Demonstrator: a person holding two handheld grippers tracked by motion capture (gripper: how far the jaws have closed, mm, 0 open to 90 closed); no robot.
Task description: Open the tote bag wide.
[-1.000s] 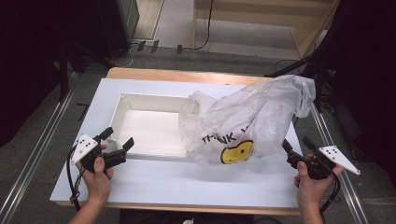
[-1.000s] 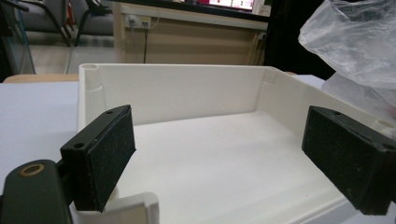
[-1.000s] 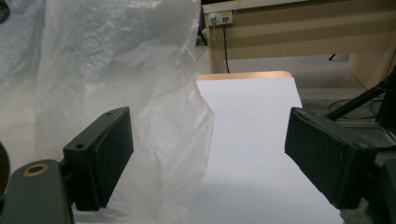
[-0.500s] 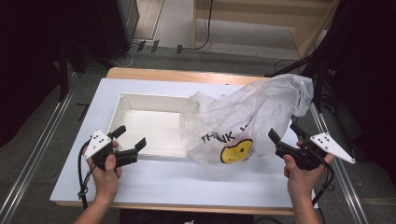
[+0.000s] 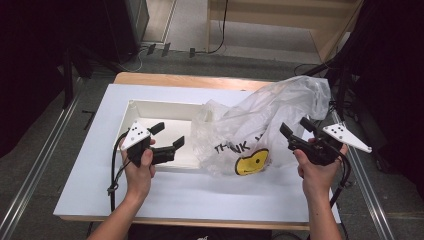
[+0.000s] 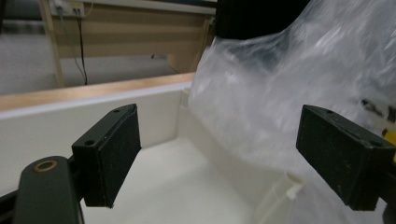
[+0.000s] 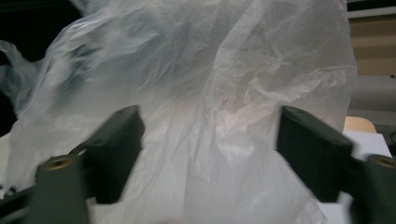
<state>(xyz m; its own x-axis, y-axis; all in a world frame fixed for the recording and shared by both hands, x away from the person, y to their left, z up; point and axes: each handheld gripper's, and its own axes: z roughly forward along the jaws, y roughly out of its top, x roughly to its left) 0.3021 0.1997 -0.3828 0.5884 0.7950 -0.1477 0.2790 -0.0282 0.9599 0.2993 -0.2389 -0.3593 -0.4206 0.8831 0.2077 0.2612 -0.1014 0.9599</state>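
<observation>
A big crinkly plastic bag (image 5: 260, 130) sits on the white table (image 5: 200, 195), partly inside a white tray (image 5: 150, 112). It hides the tray's right end. The smiley face and black letters on it are half folded away. What is inside the bag cannot be made out.

The left gripper (image 5: 165, 137) hangs over the tray's near edge, its jaws spread wide with nothing between them. The right gripper (image 5: 292, 127) is just beside the bag's right side. Its jaws have just been closing but stand apart, not pinching the bag. Its own view is blurry.
</observation>
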